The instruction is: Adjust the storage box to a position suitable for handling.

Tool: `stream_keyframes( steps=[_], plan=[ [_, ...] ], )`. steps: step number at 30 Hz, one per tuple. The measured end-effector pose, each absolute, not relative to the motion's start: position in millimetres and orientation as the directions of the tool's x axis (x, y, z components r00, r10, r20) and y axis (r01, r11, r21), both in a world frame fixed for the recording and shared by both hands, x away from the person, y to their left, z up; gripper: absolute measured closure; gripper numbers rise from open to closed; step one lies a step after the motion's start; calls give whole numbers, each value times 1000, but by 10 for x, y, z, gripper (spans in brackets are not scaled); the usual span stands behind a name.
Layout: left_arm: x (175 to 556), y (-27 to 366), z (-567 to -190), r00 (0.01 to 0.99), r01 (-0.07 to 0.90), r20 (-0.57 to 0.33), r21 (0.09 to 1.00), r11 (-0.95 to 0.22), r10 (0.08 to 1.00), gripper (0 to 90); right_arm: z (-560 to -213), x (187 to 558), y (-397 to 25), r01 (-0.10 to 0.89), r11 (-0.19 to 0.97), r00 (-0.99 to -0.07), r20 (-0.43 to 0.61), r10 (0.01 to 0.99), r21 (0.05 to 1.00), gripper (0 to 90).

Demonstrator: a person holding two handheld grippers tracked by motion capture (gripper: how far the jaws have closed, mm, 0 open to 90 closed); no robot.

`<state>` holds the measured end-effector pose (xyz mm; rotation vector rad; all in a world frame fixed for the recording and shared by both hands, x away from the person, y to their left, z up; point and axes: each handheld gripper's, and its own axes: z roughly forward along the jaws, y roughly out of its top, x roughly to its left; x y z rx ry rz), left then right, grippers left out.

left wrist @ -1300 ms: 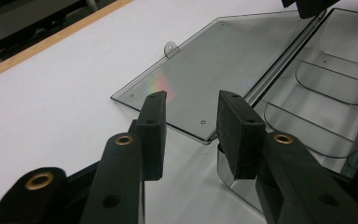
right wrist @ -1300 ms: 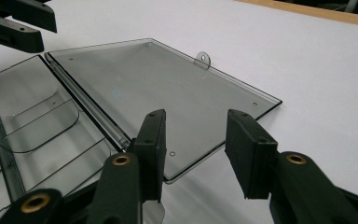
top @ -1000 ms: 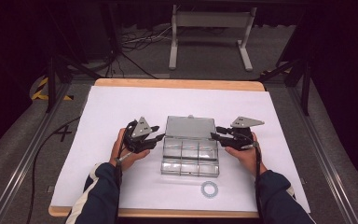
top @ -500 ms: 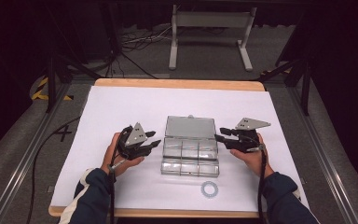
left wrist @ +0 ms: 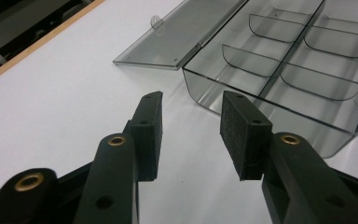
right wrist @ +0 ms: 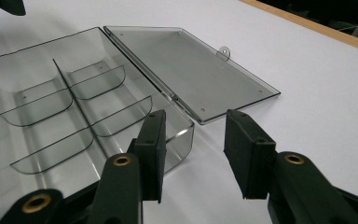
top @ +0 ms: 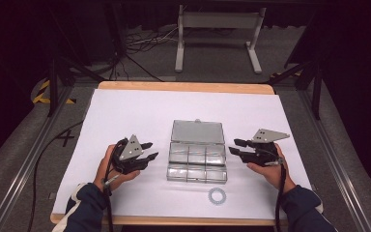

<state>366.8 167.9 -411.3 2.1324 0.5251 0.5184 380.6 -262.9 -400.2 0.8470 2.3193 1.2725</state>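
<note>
Left gripper [top: 146,151]: held just left of the clear box, above the white sheet; its jaws stand parted with nothing between them, as the left gripper view [left wrist: 191,133] confirms.
Clear compartment box [top: 196,164]: sits at the middle of the white table cover [top: 125,116], between the two grippers and touched by neither.
Lid [top: 196,131]: already swung fully open and lying flat on the cover on the far side of the box, its small latch tab [left wrist: 157,21] pointing away from the person.
Compartments [left wrist: 279,56]: curved dividers split the tray into two rows of cells; every cell I can see is bare.
Ring [top: 217,196]: a small pale ring, perhaps a roll of tape, lies on the cover near the front edge, just in front of the box's right corner, untouched.
Right gripper [top: 236,148]: hovers just right of the box, its jaws likewise apart and gripping nothing; the right gripper view [right wrist: 193,149] looks over the near corner of the tray.
Progress: opening looks done. Judging by the empty cells and idle tools, any filling or closing is yet to begin.
</note>
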Motion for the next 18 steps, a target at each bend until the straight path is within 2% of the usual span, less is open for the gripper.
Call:
stream_keyframes(
  steps=[18],
  plan=[
    [3425, 1922, -4214, 818, 196, 188, 798, -570, 544, 580, -3991, 3485, -2780, 312, 450, -779, -45, 625, 837, 619]
  ],
)
